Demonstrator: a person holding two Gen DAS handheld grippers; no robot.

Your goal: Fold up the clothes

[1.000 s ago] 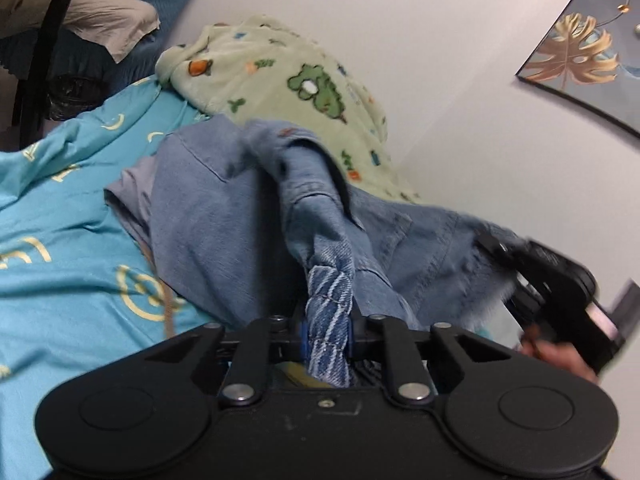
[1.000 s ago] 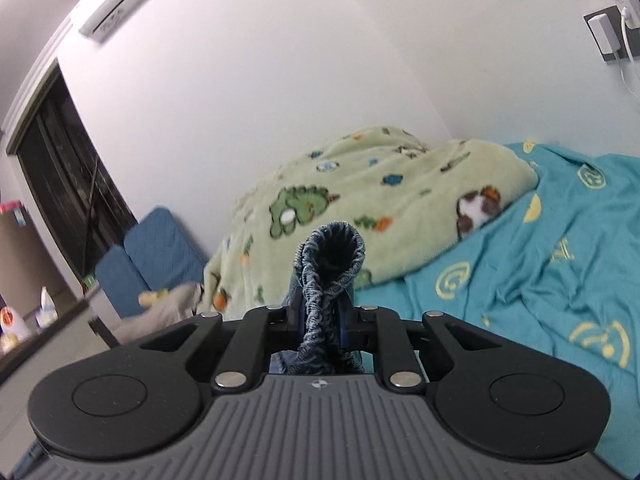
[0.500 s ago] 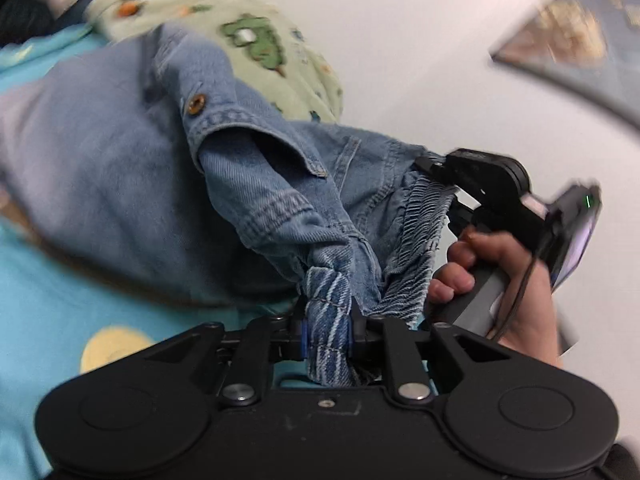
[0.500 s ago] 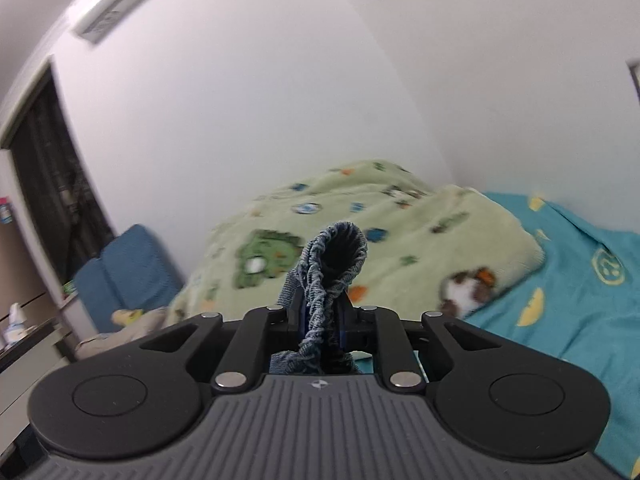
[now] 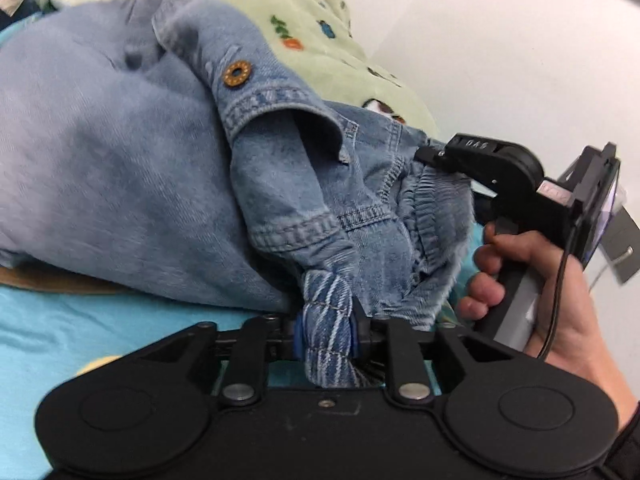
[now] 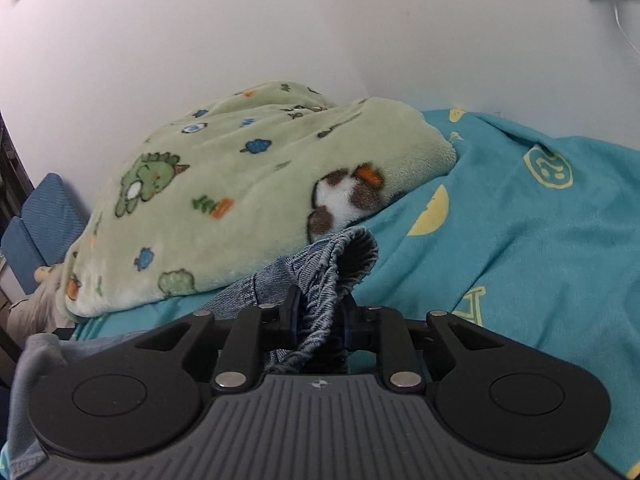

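A blue denim garment with a brown button lies bunched on the turquoise bedsheet. My left gripper is shut on a twisted denim edge. My right gripper is shut on the gathered elastic edge of the same denim garment. In the left wrist view the right gripper comes in from the right, held by a hand, with its tips in the gathered waistband. The two grippers are close together, low over the bed.
A green fleece blanket with cartoon animals is heaped at the head of the bed against the white wall. The turquoise sheet stretches to the right. A blue chair stands beyond the bed on the left.
Both grippers have dropped toward the bed with the denim still held. The garment now lies closer and larger in the left wrist view, and the right gripper has come nearer the left.
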